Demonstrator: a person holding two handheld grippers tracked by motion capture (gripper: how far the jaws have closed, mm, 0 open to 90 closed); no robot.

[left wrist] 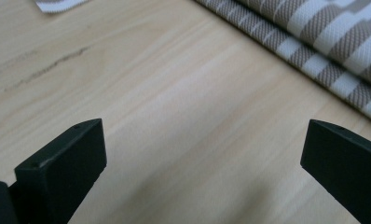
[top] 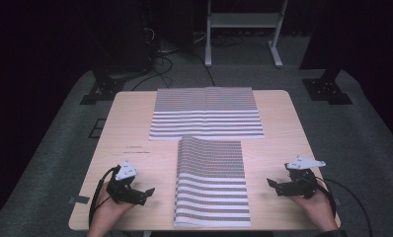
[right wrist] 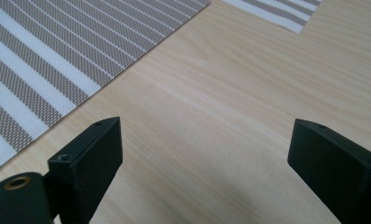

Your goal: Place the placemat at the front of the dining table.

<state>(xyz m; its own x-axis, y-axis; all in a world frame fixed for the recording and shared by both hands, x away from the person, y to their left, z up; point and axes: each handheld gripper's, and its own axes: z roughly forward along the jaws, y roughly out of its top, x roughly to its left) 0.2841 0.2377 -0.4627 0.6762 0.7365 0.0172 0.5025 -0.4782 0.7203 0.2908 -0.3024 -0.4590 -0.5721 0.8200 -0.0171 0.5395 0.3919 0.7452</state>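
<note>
Two striped cloths [top: 212, 180] [top: 206, 112] lie folded on the table [top: 130, 123]; both hand-held grippers [top: 137, 193] [top: 278, 185] rest open, empty, so folding seems finished.

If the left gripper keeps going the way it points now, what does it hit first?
Probably the folded edge of the near striped cloth. The left gripper stands open over bare table, and the cloth's layered edge crosses its line ahead and to one side. Depth is hard to judge.
</note>
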